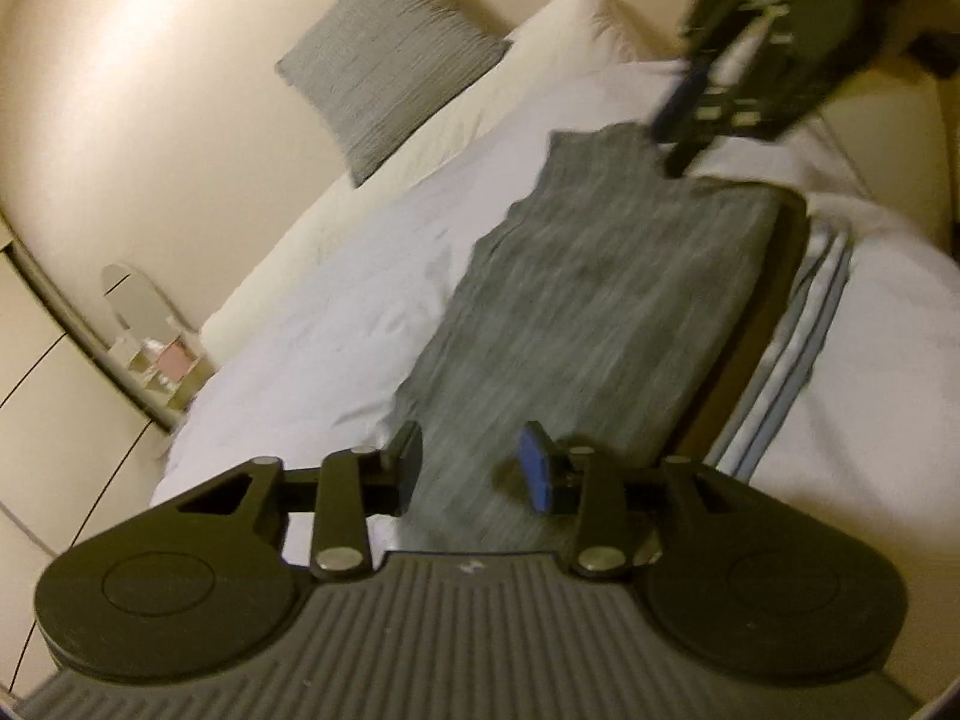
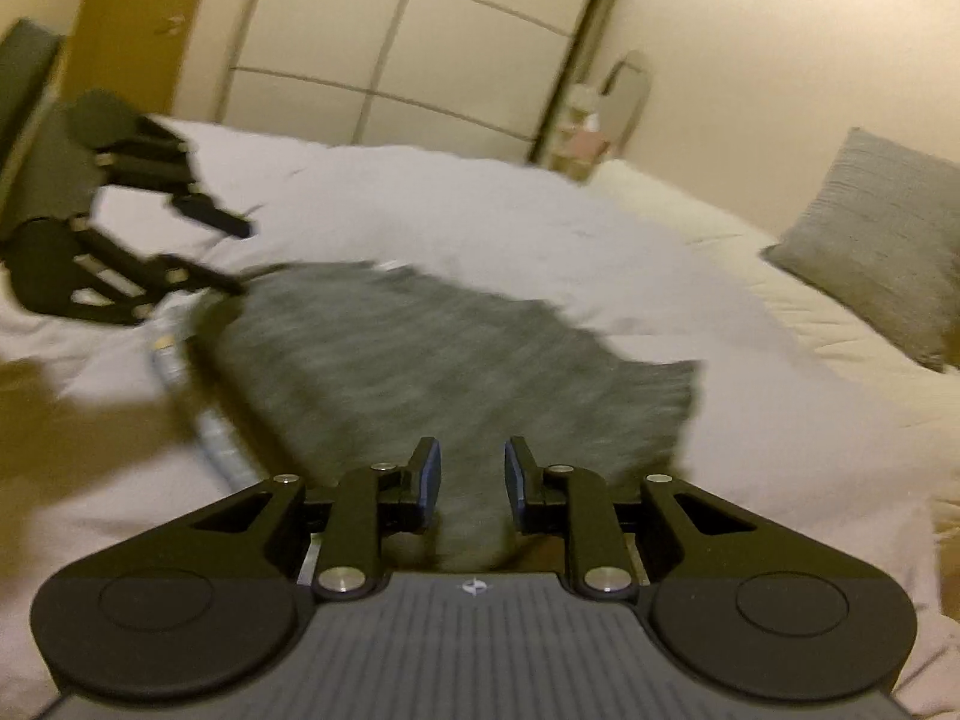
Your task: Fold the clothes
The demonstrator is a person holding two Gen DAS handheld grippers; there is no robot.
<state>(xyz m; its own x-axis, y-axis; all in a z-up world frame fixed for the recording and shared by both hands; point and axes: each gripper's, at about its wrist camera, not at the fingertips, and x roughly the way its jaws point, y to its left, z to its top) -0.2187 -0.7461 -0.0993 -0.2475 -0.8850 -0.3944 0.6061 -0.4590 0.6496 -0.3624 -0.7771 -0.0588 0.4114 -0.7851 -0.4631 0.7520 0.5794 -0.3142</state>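
Left wrist view shows one grey knit garment [image 1: 600, 300] lying flat on the white duvet [image 1: 336, 300] of the bed, already reduced to a long, roughly rectangular panel. Judged from this shape, at least one fold is done; a further fold to shorten the panel probably remains, along with placing it aside. One striped cloth [image 1: 804, 324] lies under the garment's right edge, its folding state unclear. The left gripper [image 1: 474, 474] hovers above the near end of the garment, jaws parted and released, with the fabric visible between the pads but not pinched. The right gripper [image 1: 684, 126] sits at the far end; in the right wrist view its jaws stand apart with nothing clamped, so it is also released. Count: two grippers, one grey garment, one striped cloth, one grey cushion [image 1: 384, 72], one white pillow [image 1: 564, 30], one small mirror [image 1: 129, 300] at the left.
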